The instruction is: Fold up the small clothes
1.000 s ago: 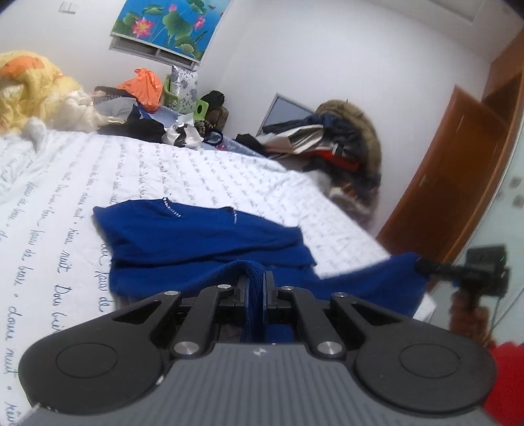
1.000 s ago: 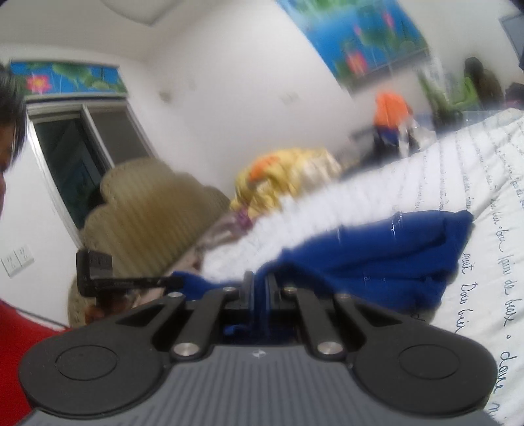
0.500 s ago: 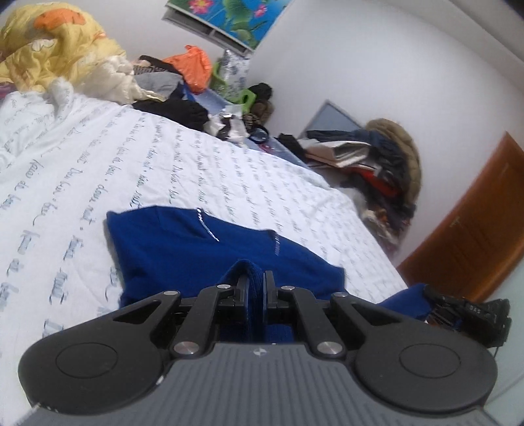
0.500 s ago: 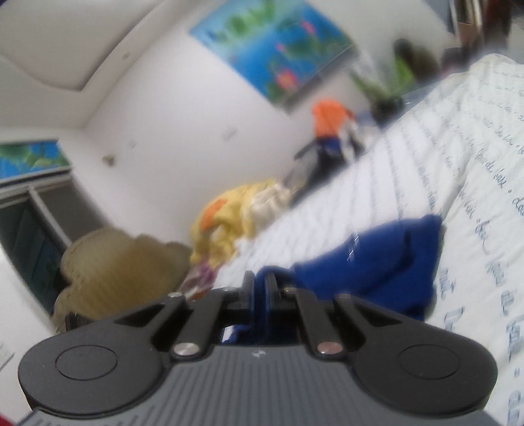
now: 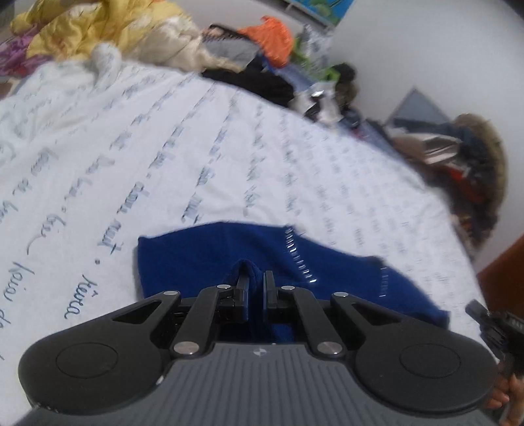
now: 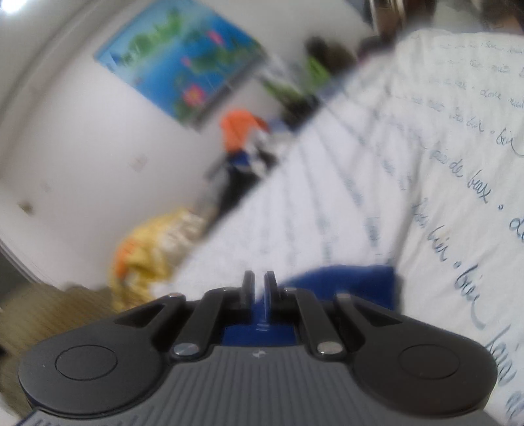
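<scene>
A white bed sheet [image 5: 203, 157] printed with lines of blue script is covering the bed and filling most of both views. Along its far edge, a heap of clothes is lying: a yellow quilted bundle [image 5: 98, 29] toward the far left corner and an orange garment [image 5: 271, 36] further right, with dark items beside it. Past the far right corner, a pile of dark coats [image 5: 468, 164] is sitting against the wall. A blue lotus picture [image 6: 183, 62] is hanging on the wall in the right wrist view, which is blurred.

The blue garment [image 5: 209, 259] is lying on the sheet near the near edge of the bed, folded over on itself, with a line of pale stitches running across its upper layer. Its cloth is reaching back under both tools.

The left gripper [image 5: 255, 285] is clenching a raised fold of the blue garment, the cloth bunching up over the left finger and running down between the two. The right gripper [image 6: 258, 288] is showing its fingers nearly together with blue cloth visible low between them; it appears to be pinching the garment's edge, though blur is making this less sure. That right tool is also showing at the right edge of the left wrist view.
</scene>
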